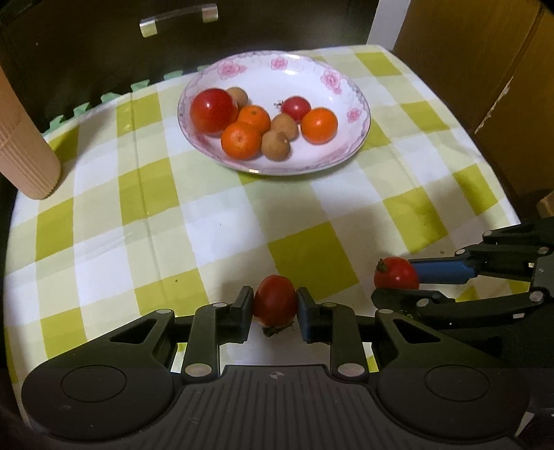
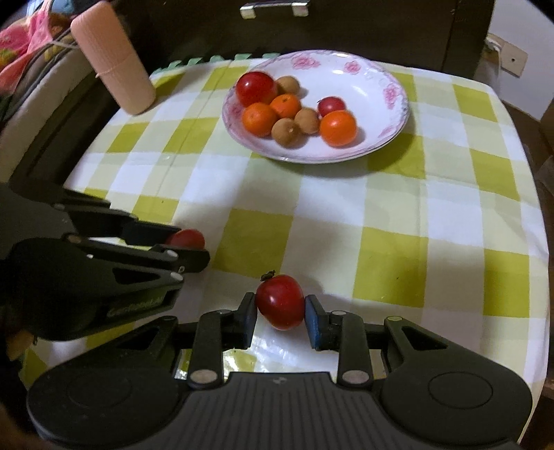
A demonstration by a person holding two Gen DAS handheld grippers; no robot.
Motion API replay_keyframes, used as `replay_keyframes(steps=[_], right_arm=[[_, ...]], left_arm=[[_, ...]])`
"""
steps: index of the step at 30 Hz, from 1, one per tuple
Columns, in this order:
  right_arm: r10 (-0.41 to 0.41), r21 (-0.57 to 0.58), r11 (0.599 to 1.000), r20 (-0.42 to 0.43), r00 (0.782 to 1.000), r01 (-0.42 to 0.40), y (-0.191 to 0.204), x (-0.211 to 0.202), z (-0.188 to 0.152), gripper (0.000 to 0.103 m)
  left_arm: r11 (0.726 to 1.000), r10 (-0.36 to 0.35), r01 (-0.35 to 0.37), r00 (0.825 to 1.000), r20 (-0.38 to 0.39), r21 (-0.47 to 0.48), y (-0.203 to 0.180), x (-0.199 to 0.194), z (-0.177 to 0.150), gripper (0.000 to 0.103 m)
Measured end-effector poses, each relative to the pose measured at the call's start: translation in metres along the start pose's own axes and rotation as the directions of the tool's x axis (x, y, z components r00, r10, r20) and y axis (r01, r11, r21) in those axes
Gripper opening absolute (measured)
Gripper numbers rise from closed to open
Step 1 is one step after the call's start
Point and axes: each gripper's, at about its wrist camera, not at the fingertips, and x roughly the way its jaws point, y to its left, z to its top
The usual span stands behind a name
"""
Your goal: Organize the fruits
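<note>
My left gripper is shut on a small red tomato just above the checked cloth, stem end toward me. That same gripper enters the right wrist view from the left, its tomato peeking out. My right gripper is shut on another red tomato with its stem pointing up and left. From the left wrist view the right gripper comes in from the right, holding its tomato. A floral plate at the far middle holds tomatoes, oranges and brown longans.
The table wears a green and white checked cloth. A pink ribbed cylinder leans at the far left edge. A dark cabinet with a metal handle stands behind. A cardboard box sits at the right.
</note>
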Motion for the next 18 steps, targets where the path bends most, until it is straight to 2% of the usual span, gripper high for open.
replay_keyframes(steps=[10,14,18], right_arm=[[-0.006,0.053,0.999,0.050,0.999,0.003,-0.008,-0.008,0.010,0.029],[-0.008,0.073,0.997,0.066,0.998,0.003,-0.011,-0.010,0.014,0.029],[-0.007,0.096,0.995,0.082,0.997,-0.001,-0.014,-0.012,0.018,0.029]], left_arm=[[1.000,-0.017,0.018,0.999,0.035,-0.022,-0.002,-0.007,0.014,0.034],[0.999,-0.024,0.025,0.998,0.051,-0.030,-0.002,-0.010,0.019,0.029],[0.999,-0.029,0.032,0.997,0.066,-0.037,-0.002,-0.013,0.025,0.029]])
